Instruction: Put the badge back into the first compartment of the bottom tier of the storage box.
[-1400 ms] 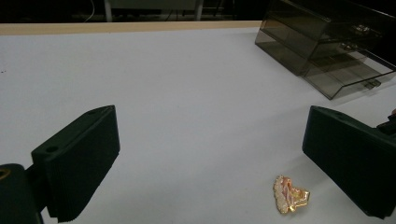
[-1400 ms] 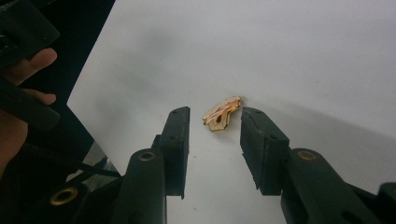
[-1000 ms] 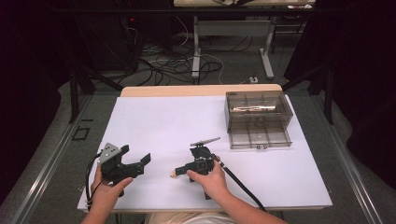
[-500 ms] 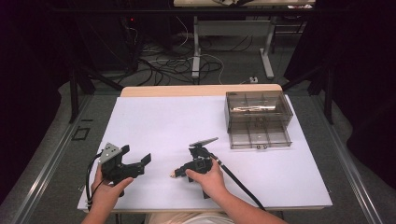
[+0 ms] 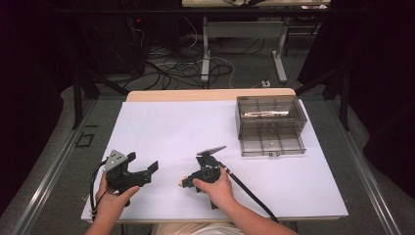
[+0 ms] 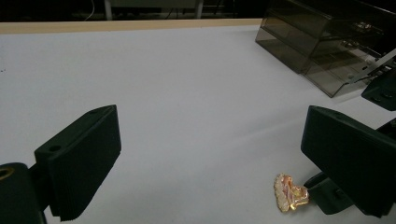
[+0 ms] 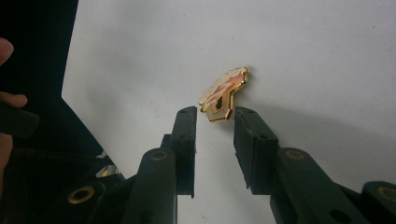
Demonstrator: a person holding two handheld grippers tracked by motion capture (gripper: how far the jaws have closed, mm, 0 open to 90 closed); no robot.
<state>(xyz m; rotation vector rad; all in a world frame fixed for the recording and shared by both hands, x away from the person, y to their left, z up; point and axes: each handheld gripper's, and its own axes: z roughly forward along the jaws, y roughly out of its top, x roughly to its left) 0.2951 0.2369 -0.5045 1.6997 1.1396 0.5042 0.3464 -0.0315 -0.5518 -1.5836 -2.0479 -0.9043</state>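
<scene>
Flat on sheet, gold pin (image 7: 223, 94) long axis aligned with right tongs (image 7: 215, 125), slightly parted, empty; left tongs (image 6: 210, 158) wide, empty.

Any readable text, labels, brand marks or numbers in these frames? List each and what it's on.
No readable text in these frames.
Gold pin: an orange and gold pattern, no letters that can be made out.
Clear box: no label visible.
Left gripper and right gripper: plain black, no markings legible.
White table: blank.
</scene>
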